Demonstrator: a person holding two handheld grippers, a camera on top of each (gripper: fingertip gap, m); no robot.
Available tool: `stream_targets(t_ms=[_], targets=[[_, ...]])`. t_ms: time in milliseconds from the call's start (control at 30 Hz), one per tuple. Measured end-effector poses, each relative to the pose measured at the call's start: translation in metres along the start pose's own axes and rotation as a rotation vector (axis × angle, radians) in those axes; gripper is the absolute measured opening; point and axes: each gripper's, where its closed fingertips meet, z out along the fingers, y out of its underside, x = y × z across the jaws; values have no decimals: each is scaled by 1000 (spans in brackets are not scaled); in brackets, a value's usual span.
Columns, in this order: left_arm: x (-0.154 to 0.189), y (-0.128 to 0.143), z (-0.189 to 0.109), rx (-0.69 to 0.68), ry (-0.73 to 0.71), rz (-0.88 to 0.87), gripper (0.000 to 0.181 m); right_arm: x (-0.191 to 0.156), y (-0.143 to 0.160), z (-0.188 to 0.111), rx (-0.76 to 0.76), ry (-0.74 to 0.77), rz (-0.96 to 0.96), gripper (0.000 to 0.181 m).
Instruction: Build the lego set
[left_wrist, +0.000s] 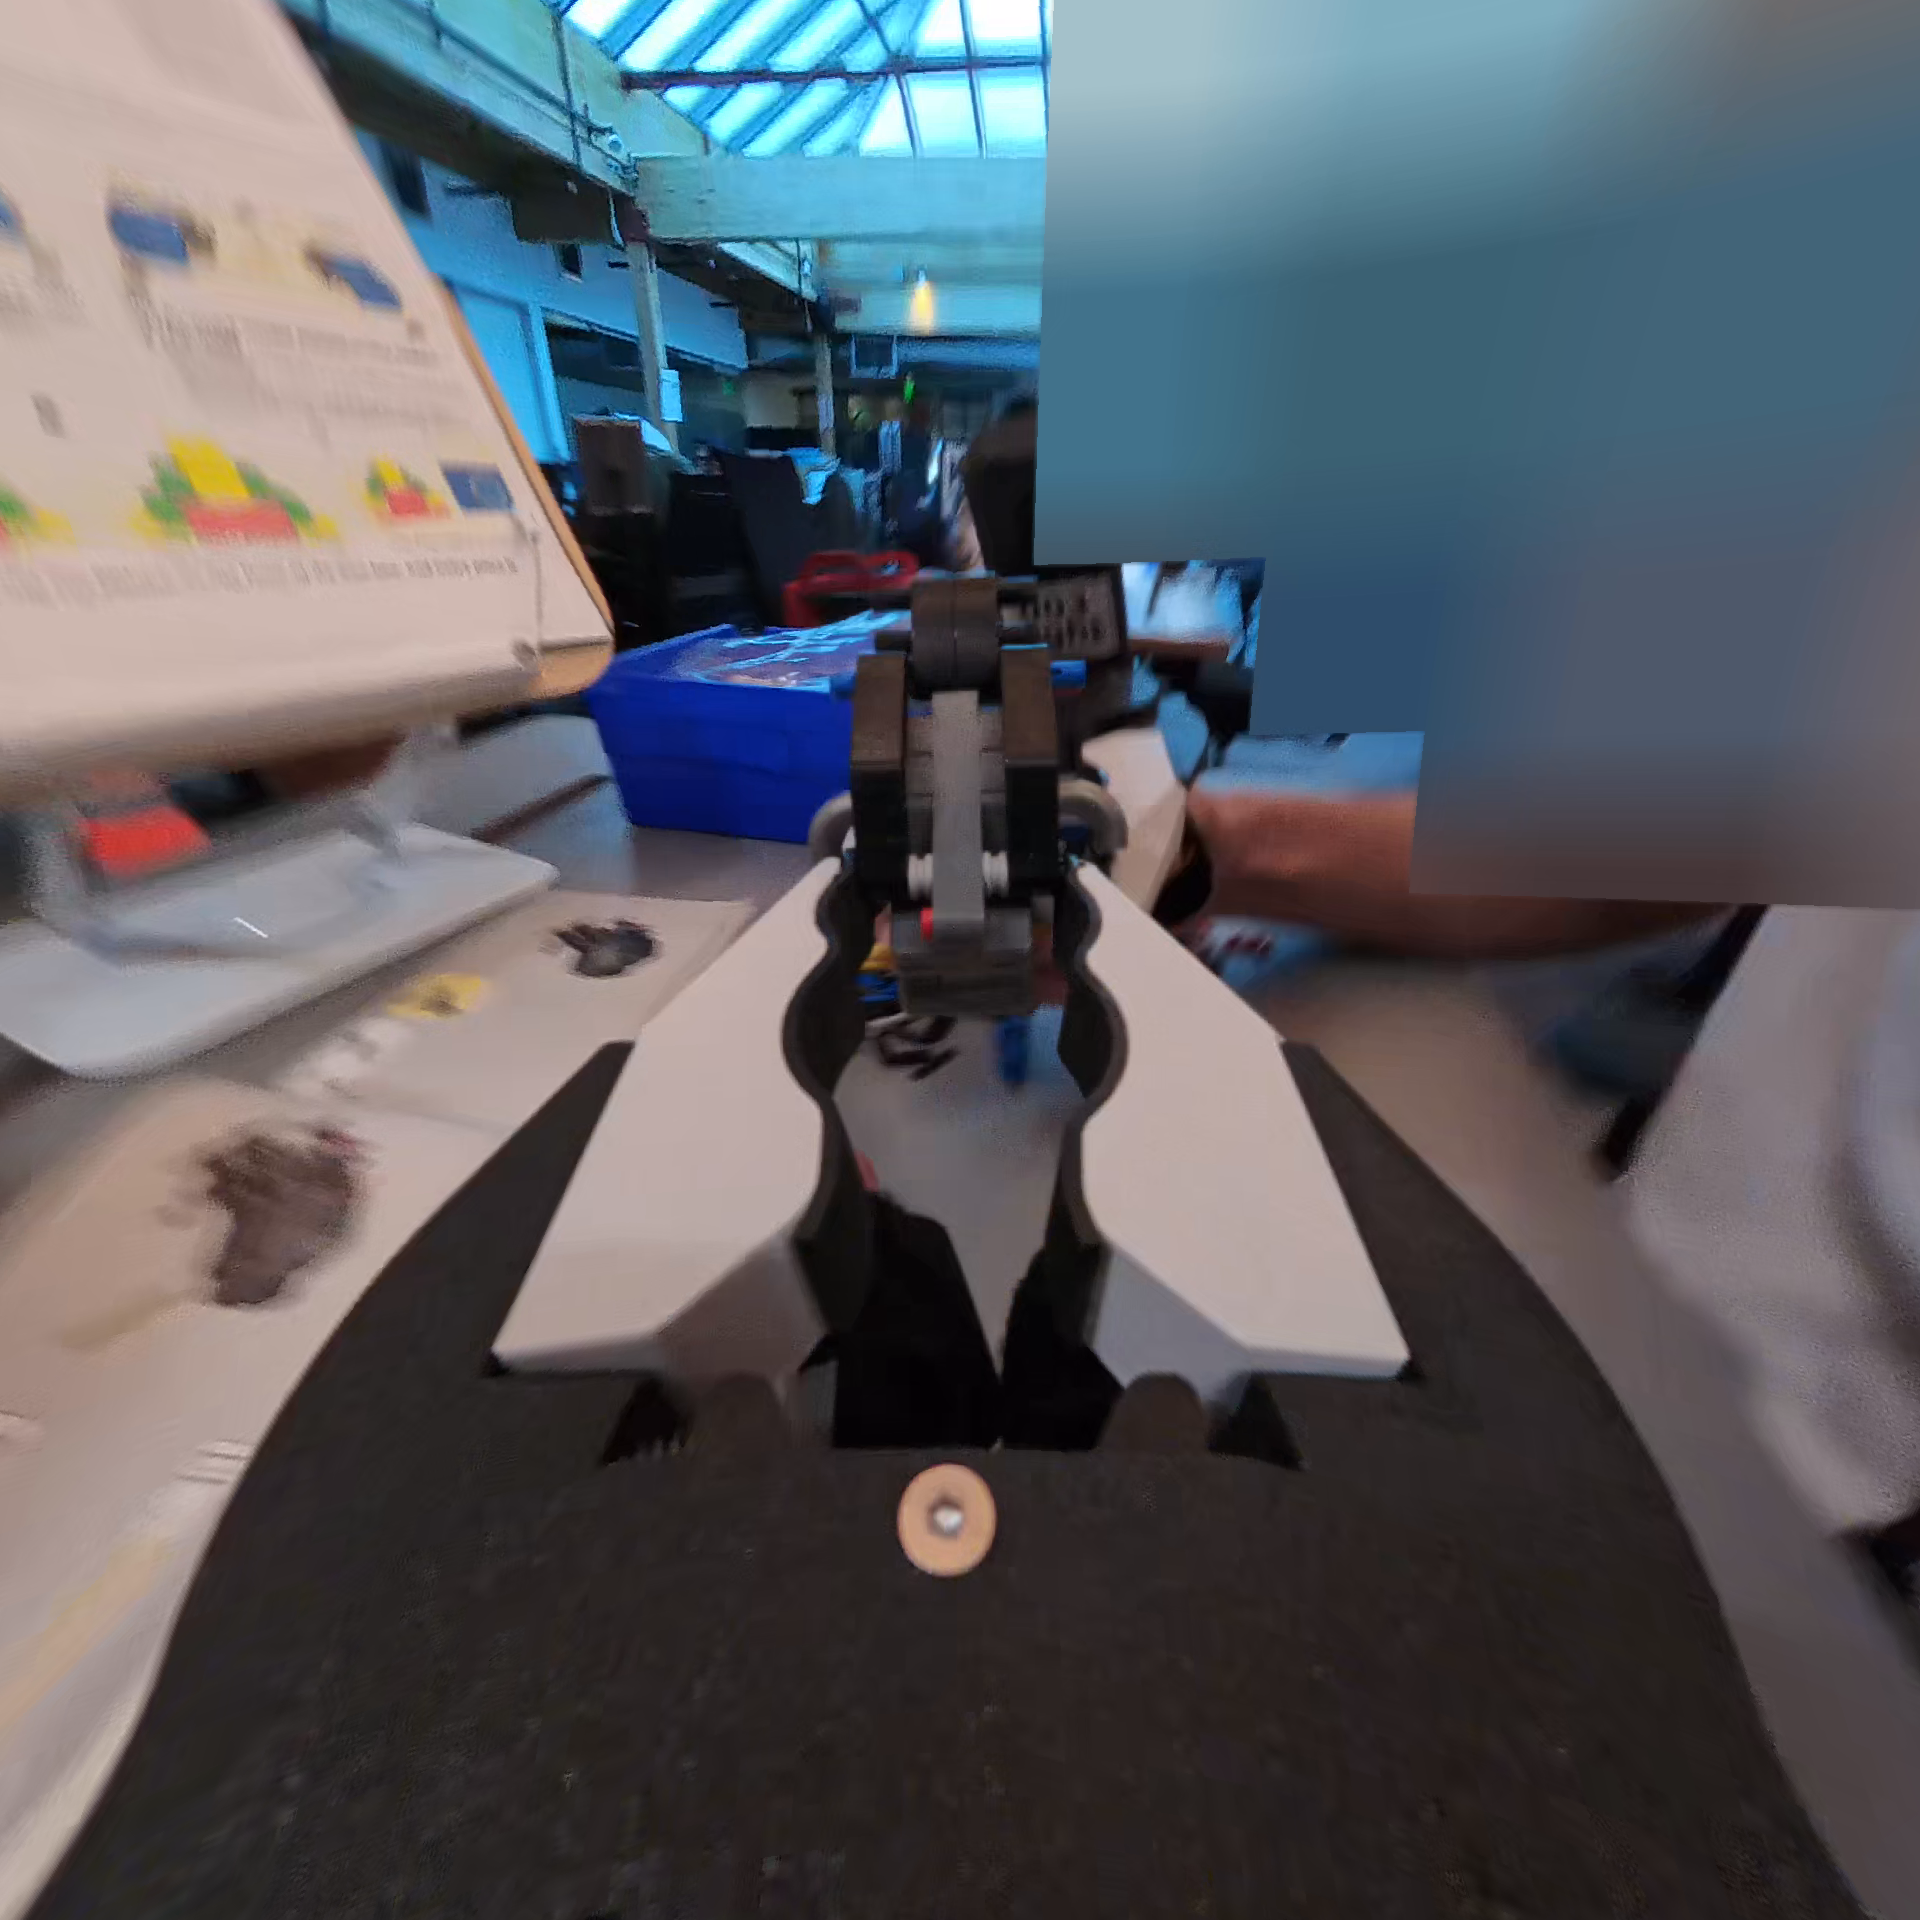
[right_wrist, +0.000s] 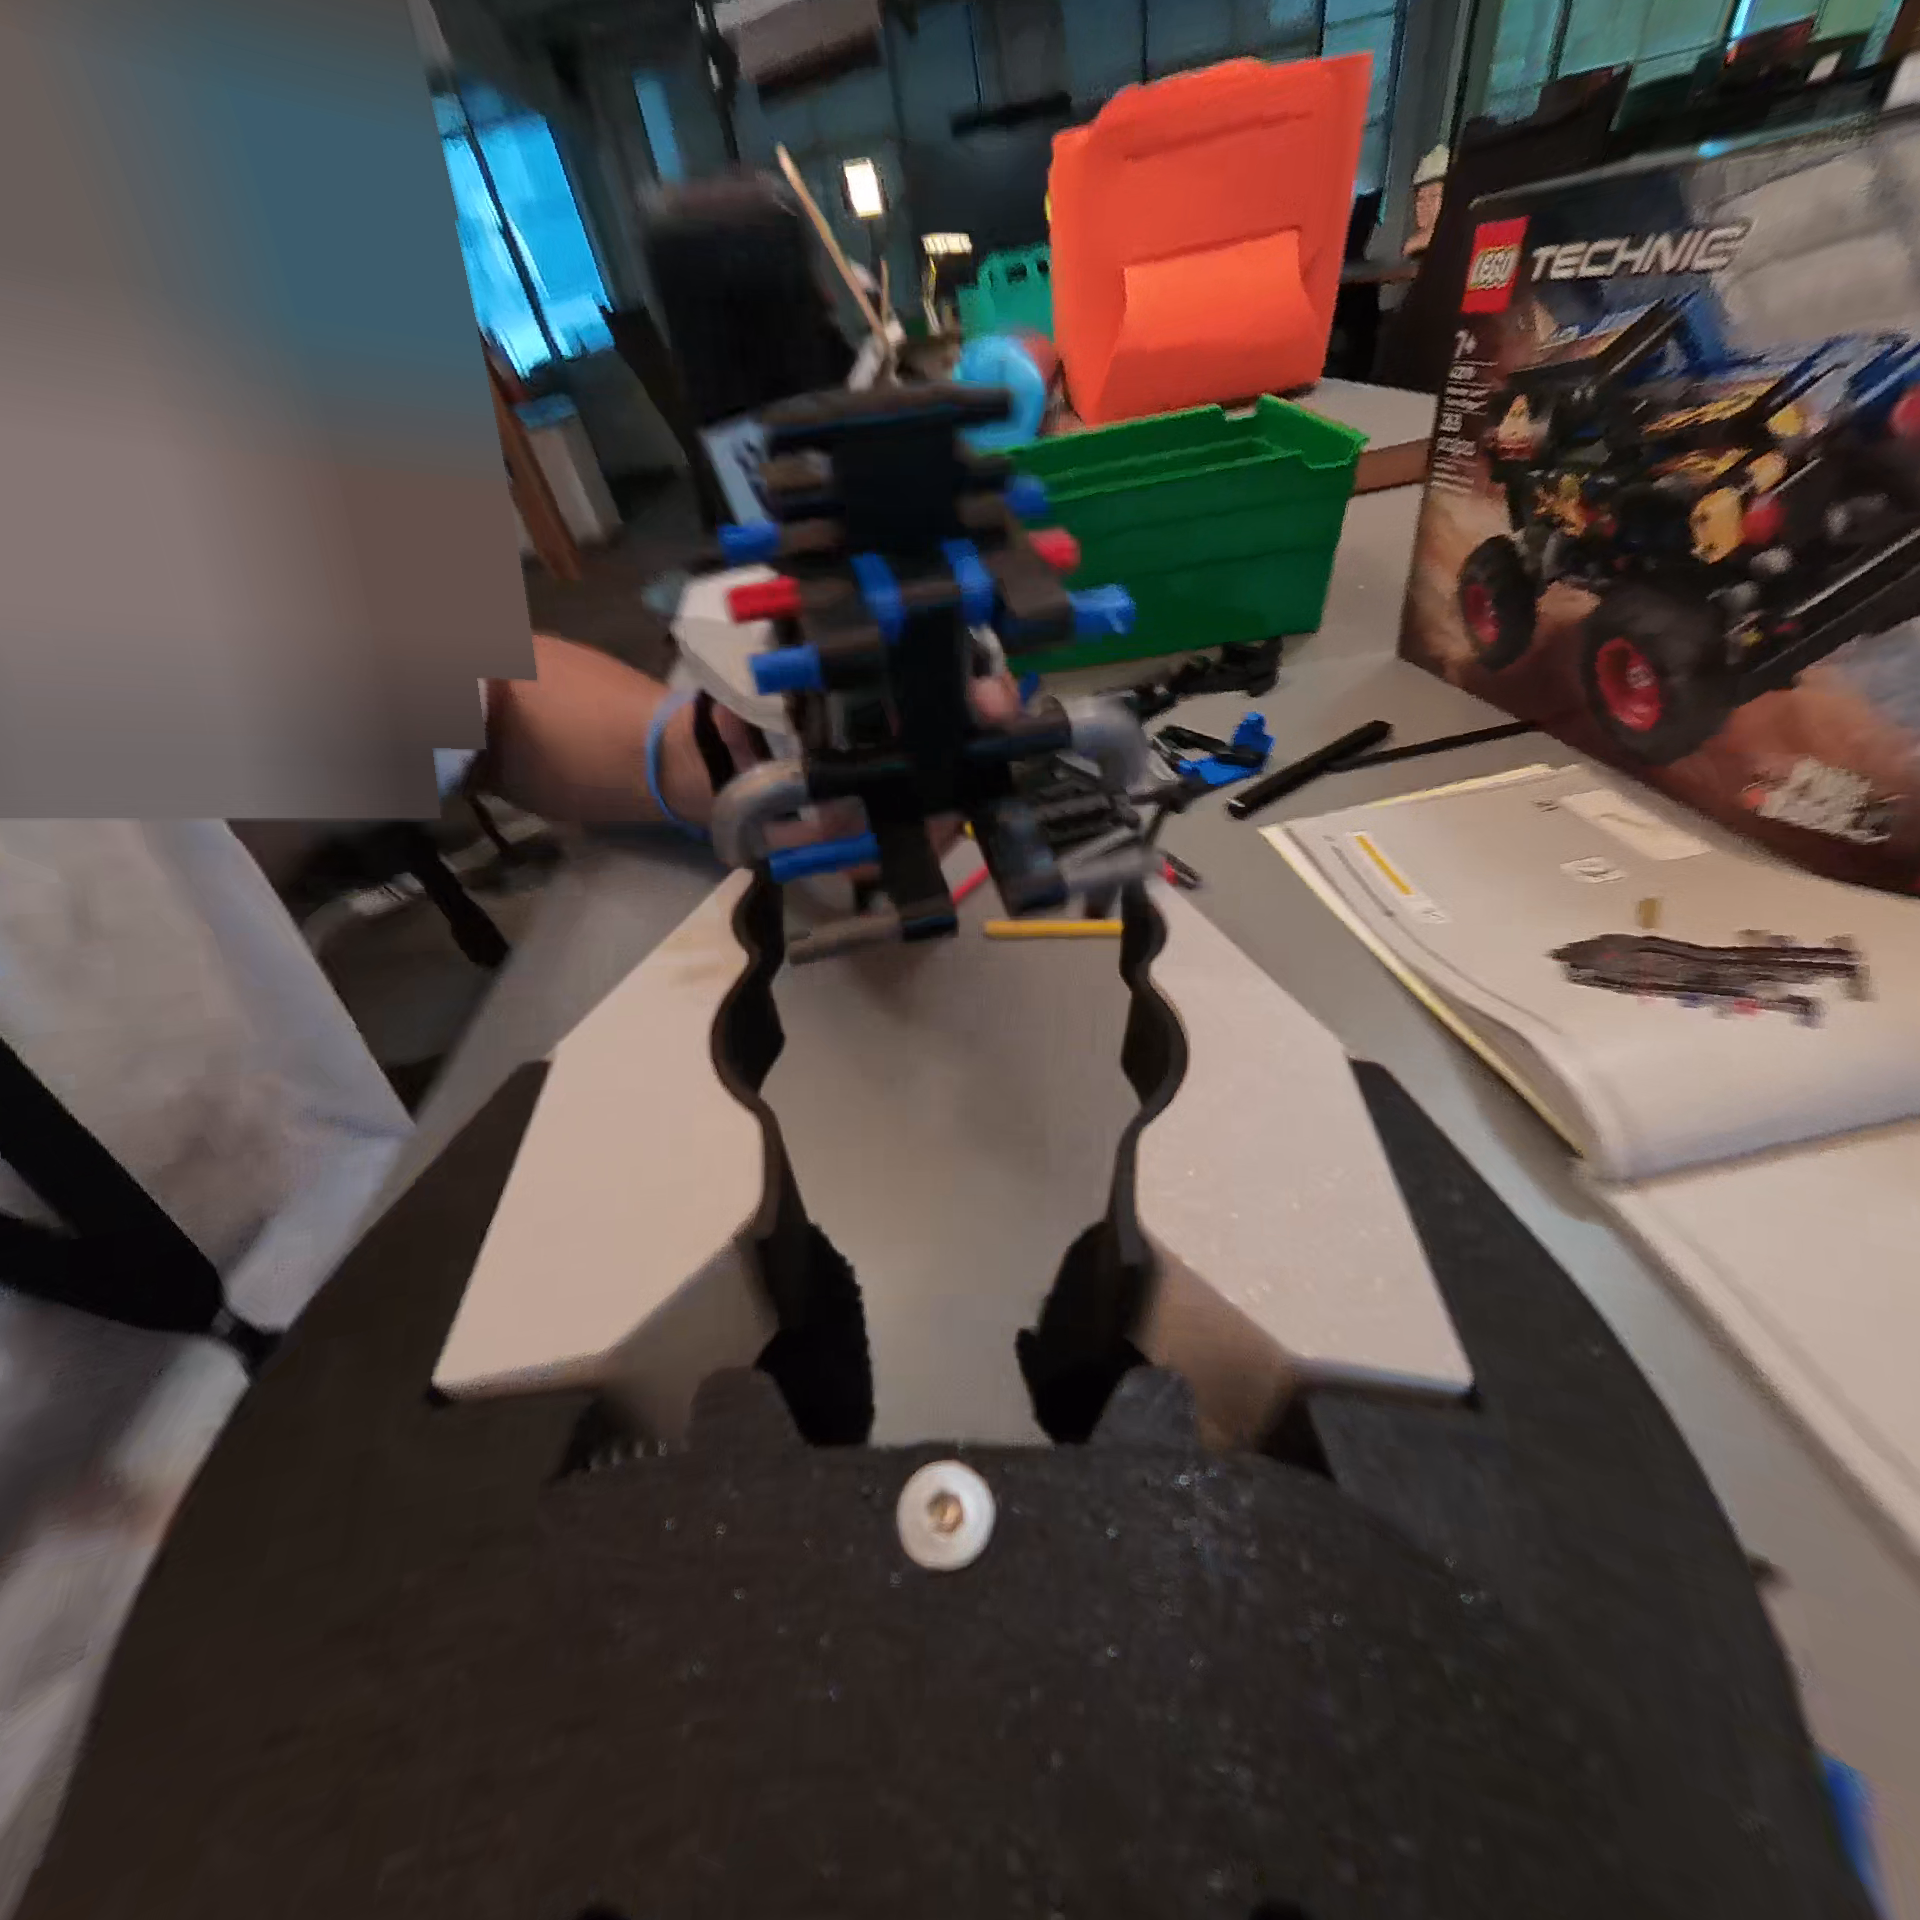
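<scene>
A black and grey lego assembly (left_wrist: 956, 790) with blue and red pins (right_wrist: 904, 644) is held upright in the air above the grey table (right_wrist: 935, 1091). My left gripper (left_wrist: 956, 894) is shut on its lower part. The left gripper's white fingers (right_wrist: 717, 644) show behind the assembly in the right wrist view. My right gripper (right_wrist: 940, 899) has its jaws fairly wide and pressed on the assembly's bottom end, by the grey elbow pieces (right_wrist: 753, 816). One of its white fingers (left_wrist: 1138, 800) shows in the left wrist view.
An instruction sheet on a stand (left_wrist: 260, 416) is at the left. A blue bin (left_wrist: 727, 727) stands behind. A green bin (right_wrist: 1174, 520), an orange container (right_wrist: 1195, 239), the set's box (right_wrist: 1683, 436), an open booklet (right_wrist: 1558, 935) and loose pieces (right_wrist: 1226, 748) are at the right. Only a small space, under 4 cm, lies between the two pairs of fingers.
</scene>
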Motion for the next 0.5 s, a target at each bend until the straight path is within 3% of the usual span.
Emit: stream_targets(t_ms=[100, 233, 367, 467, 500], targets=[[14, -2, -1, -89, -54, 347, 33, 3, 5, -22, -134, 86, -193, 65], [33, 3, 3, -175, -59, 605, 32, -20, -4, -40, -220, 135, -461, 64], [37, 24, 9, -284, -54, 677, 32, -42, -11, -25, -294, 93, -602, 67], [39, 32, 14, -294, -35, 630, 32, -32, 17, -4, -416, 89, -663, 70], [37, 32, 15, -297, -41, 612, 32, -29, 24, 0, -433, 98, -689, 62]])
